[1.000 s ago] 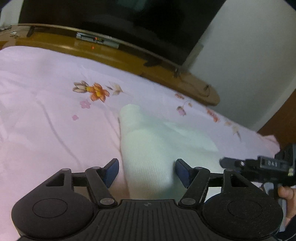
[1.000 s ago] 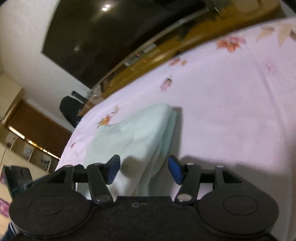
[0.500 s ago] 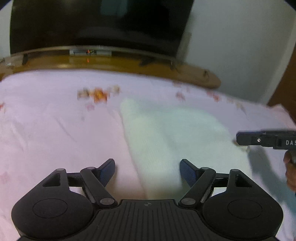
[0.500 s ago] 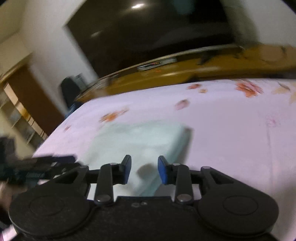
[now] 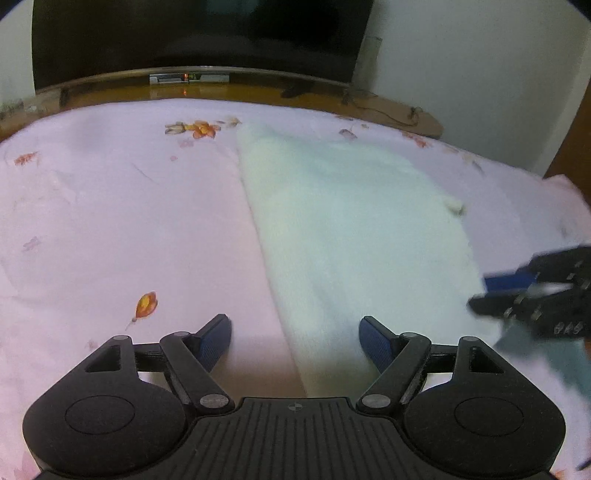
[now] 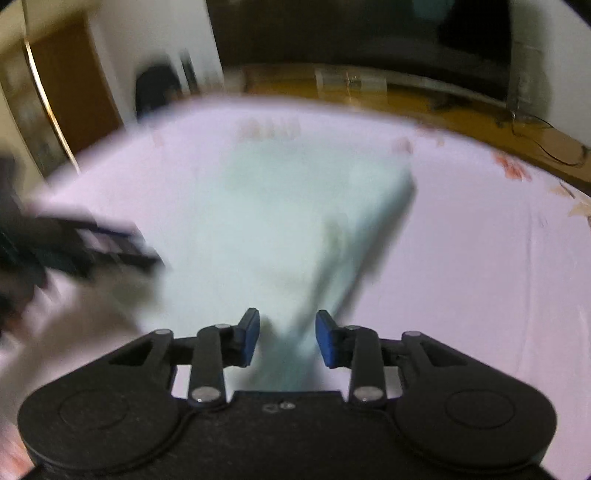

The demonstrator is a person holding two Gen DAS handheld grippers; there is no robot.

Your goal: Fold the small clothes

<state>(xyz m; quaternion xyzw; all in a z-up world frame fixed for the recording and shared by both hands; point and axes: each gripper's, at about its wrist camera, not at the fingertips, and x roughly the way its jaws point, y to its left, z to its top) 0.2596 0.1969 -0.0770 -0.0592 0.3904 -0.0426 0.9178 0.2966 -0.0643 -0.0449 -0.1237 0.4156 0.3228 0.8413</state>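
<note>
A pale mint knitted garment [image 5: 351, 221] lies spread flat on the pink flowered bedsheet [image 5: 110, 221]. My left gripper [image 5: 295, 339] is open over the garment's near left edge, and neither pad touches the cloth. At the garment's right edge, the right gripper [image 5: 480, 293] shows blurred. In the right wrist view the garment [image 6: 277, 206] has a folded right edge that runs between the fingers of my right gripper [image 6: 284, 338]. Those jaws are opening, with a gap on both sides of the cloth. The left gripper [image 6: 147, 247] is a dark blur at the left.
A big dark television [image 5: 184, 33] stands on a curved wooden stand [image 5: 110, 92] beyond the bed's far edge. Cables trail on the stand at the right [image 5: 388, 110]. A white wall [image 5: 480, 74] is behind. A dark object [image 6: 155, 88] and a wooden door [image 6: 85, 92] stand off the bed's left.
Both grippers have drawn back towards the garment's near end. The right view has rolled level and its jaws have narrowed. The garment now lies flatter and wider. The left jaws stand slightly wider.
</note>
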